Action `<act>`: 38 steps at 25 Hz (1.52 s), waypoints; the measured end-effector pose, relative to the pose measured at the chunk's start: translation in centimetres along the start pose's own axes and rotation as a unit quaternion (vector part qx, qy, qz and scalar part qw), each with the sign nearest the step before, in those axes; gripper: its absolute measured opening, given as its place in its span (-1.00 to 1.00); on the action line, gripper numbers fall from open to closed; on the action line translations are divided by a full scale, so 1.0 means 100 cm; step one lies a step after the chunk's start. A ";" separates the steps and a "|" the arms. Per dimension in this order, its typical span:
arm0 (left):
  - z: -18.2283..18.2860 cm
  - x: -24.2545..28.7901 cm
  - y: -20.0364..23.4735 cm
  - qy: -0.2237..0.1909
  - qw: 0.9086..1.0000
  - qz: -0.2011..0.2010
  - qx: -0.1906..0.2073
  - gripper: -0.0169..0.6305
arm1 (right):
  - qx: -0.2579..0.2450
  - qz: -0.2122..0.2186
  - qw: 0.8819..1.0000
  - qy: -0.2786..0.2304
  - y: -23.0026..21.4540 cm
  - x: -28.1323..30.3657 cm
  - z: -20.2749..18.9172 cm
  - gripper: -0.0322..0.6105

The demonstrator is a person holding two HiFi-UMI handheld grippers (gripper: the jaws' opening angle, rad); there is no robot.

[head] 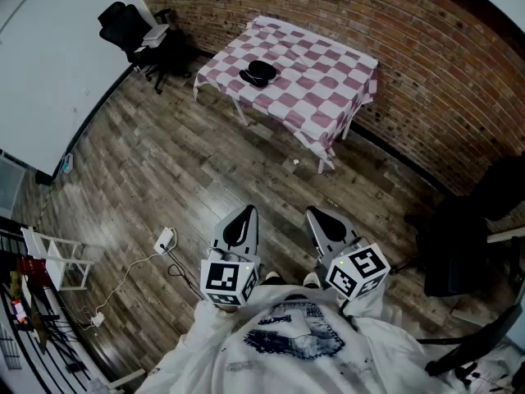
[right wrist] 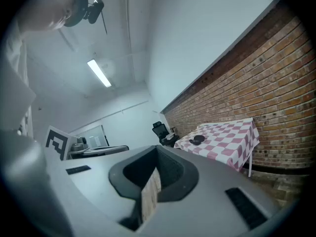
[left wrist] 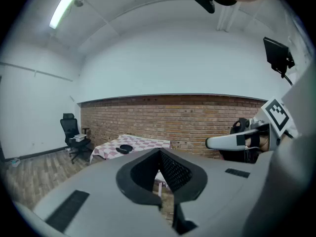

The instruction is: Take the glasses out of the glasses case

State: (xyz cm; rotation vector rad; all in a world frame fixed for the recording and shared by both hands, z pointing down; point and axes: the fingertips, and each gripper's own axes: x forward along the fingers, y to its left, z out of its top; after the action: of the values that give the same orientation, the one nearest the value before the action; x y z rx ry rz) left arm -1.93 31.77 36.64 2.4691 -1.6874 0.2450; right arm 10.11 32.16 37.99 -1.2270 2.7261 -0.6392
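The black glasses case [head: 261, 74] lies closed on a table with a pink-and-white checked cloth [head: 316, 89], far across the room by the brick wall. Both grippers are held close to the person's chest, well away from the table. My left gripper [head: 245, 213] is shut with nothing between its jaws; its own view looks over the shut tips [left wrist: 159, 152] toward the case [left wrist: 124, 148]. Beside it, my right gripper [head: 317, 214] is also shut and holds nothing. In the right gripper view the case [right wrist: 197, 139] shows small on the table [right wrist: 227, 137].
Wooden floor stretches between the person and the table. A black office chair [head: 131, 27] stands left of the table, and dark chairs [head: 472, 228] stand at the right. A white rack [head: 57, 257] and a power strip with cable [head: 164, 240] are at the lower left.
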 end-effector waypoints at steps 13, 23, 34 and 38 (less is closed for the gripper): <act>-0.014 -0.108 0.020 -0.027 0.999 0.035 -0.021 -0.92 | -0.022 -0.003 1.000 0.000 0.104 -0.022 -0.031 -0.86; -0.021 -0.178 0.063 -0.043 0.998 0.035 -0.014 -0.92 | -0.022 -0.021 0.999 -0.020 0.176 -0.017 -0.054 -0.86; -0.035 -0.186 0.075 -0.045 0.998 0.021 -0.026 -0.92 | -0.039 -0.029 0.999 -0.014 0.189 -0.002 -0.063 -0.86; -0.034 -0.167 0.088 -0.041 0.998 0.026 -0.027 -0.92 | -0.037 -0.024 0.999 -0.009 0.177 0.017 -0.062 -0.86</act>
State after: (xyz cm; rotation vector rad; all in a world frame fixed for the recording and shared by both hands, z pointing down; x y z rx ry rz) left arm -16.25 44.51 36.60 2.4295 -1.7687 0.1021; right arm -4.91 43.51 36.58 -1.3114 2.7357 -0.5349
